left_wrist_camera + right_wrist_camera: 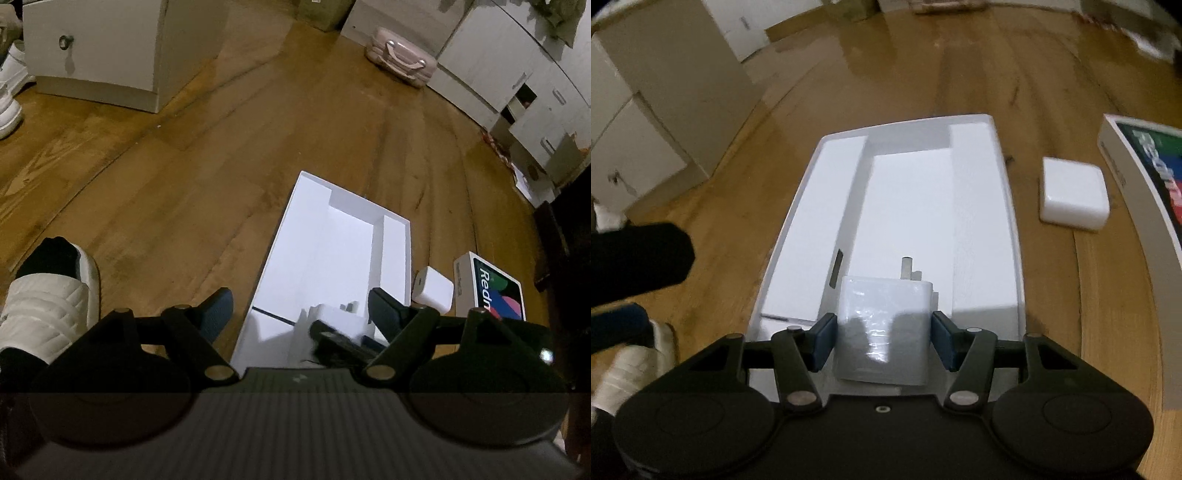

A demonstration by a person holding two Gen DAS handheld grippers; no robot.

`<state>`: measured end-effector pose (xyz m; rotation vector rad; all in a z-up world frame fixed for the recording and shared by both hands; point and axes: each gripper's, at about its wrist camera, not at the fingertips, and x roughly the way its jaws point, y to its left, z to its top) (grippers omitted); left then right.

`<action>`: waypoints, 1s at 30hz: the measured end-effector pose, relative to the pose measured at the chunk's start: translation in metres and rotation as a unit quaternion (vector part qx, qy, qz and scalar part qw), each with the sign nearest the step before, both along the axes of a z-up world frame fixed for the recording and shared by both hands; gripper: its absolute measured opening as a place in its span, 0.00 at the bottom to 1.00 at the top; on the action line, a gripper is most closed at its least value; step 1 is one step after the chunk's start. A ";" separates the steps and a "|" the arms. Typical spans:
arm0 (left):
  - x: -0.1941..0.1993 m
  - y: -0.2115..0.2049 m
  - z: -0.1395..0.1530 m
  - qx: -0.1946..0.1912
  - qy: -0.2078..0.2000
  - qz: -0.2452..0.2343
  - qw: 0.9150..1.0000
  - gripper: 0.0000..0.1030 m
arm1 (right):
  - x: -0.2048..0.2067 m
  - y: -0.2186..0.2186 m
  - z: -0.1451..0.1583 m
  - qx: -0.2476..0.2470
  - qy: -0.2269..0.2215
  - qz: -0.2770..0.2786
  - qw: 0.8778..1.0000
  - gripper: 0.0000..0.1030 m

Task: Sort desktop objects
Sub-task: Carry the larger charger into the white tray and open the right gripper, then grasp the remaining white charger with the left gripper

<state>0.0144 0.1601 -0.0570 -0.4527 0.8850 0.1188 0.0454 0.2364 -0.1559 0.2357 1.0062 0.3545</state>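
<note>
Your right claw [883, 341] pinched a charger [884, 332] over the tray [975, 221] (not yet in); your left claw [301, 310] was spread; another charger [1073, 194] waited outside.

Domestic room: wooden plank floor [229, 155], white cabinets [491, 62] along far walls, pink suitcase [400, 57], white sneakers [9, 92] at left.

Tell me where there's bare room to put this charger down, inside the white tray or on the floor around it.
The white tray is mostly bare: its long center well ahead of the charger in the right gripper holds nothing. Left of the tray, the wood floor is open up to the cabinet. The right side is crowded: a white adapter beside the Redmi box.
</note>
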 end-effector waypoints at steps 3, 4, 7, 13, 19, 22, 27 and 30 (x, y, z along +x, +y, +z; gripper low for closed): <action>0.001 -0.001 0.000 0.002 0.000 0.002 1.000 0.78 | -0.001 -0.037 0.018 0.079 -0.007 -0.032 0.996 0.64; 0.002 -0.002 0.000 0.003 0.001 0.002 1.000 0.78 | -0.001 -0.051 0.025 0.092 -0.011 -0.045 0.995 0.65; 0.006 -0.010 -0.001 0.012 0.010 -0.006 1.000 0.78 | -0.002 -0.092 0.044 0.093 -0.027 -0.082 0.992 0.65; 0.028 -0.052 0.013 -0.004 -0.026 -0.084 0.996 0.78 | -0.001 -0.176 0.056 0.075 -0.030 -0.151 0.985 0.65; 0.083 -0.127 0.011 0.076 -0.014 -0.172 0.982 0.78 | -0.004 -0.227 0.045 0.119 -0.016 -0.198 0.973 0.65; 0.104 -0.164 -0.002 0.100 -0.002 -0.223 0.970 0.78 | -0.006 -0.238 0.038 0.131 -0.018 -0.214 0.968 0.65; 0.125 -0.212 -0.031 0.156 0.029 -0.295 0.942 0.75 | -0.011 -0.251 0.045 0.097 -0.059 -0.233 0.966 0.65; 0.138 -0.218 -0.043 0.161 0.044 -0.292 0.942 0.75 | -0.013 -0.265 0.047 0.097 -0.068 -0.246 0.962 0.65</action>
